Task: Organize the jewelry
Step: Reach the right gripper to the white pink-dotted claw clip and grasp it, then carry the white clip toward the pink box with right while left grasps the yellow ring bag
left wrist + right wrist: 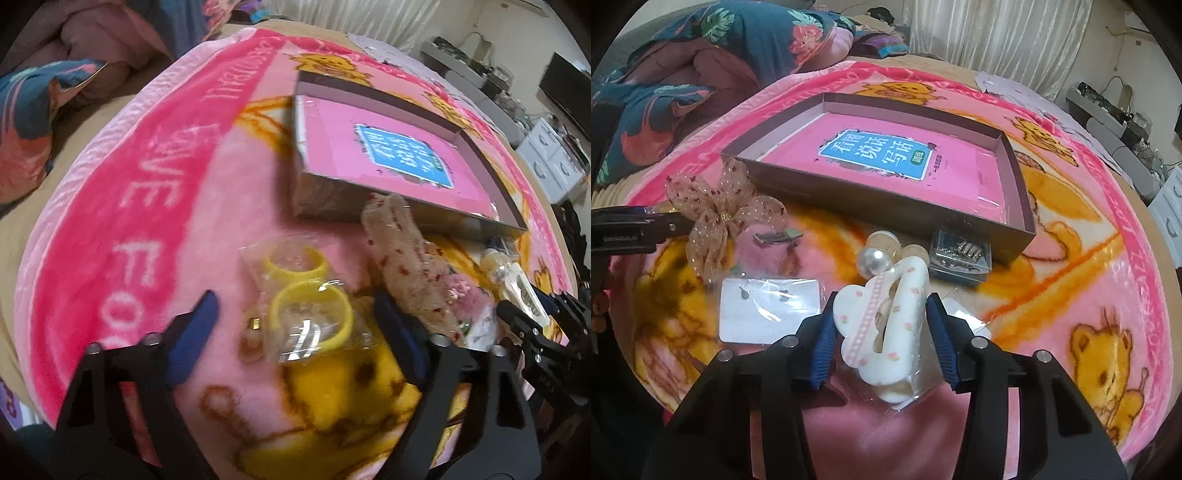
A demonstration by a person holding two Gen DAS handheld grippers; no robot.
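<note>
In the left wrist view, a clear bag with two yellow bracelets [310, 317] lies on the pink blanket between the wide-apart fingers of my left gripper [295, 332], which is open and whose pads stand off the bag. In the right wrist view my right gripper [882, 328] is shut on a white hair claw clip [886, 325] with small pink flowers, one blue pad against each side. A brown open box [886, 206] with a pink book on its floor sits just beyond. A sheer bow hair clip [720, 206] lies to the left.
Around the claw clip lie a pink fluffy clip [764, 251], a white earring card [764, 314], a large pearl piece [870, 258] and a small clear case of rhinestones [960, 254]. A folded quilt [701, 74] is heaped at the back left. Shelves stand far right.
</note>
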